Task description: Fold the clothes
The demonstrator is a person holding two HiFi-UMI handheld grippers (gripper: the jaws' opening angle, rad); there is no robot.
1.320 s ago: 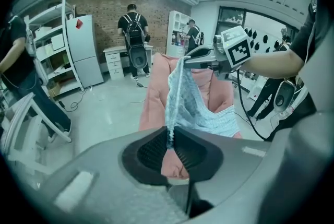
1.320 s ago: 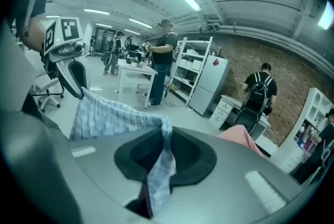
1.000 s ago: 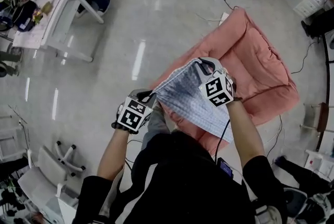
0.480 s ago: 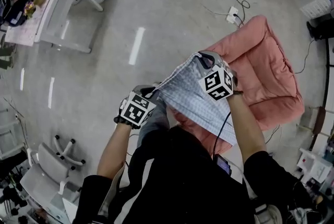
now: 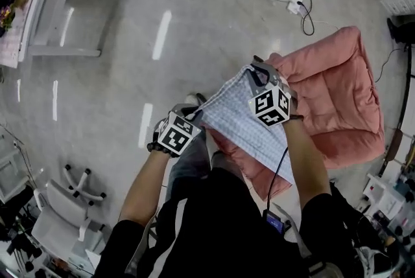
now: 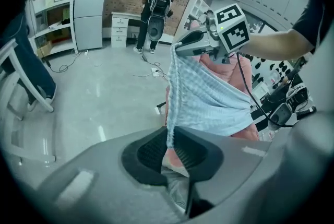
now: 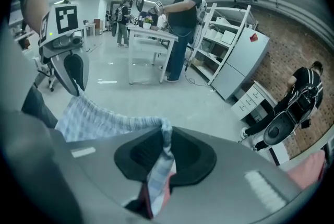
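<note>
The glossy grey floor (image 5: 194, 24) carries a pink cushion (image 5: 337, 95) at right. Beyond it lies a white power strip (image 5: 296, 1) with cables. A white table (image 5: 48, 4) stands at upper left.

Pink cushion (image 5: 337, 95) partly behind cloth (image 5: 240, 121); table (image 5: 29, 17) cropped

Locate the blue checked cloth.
Head view, centre: the cloth hangs stretched between the left tool and the right tool, over the near corner of the pink cushion.
</note>
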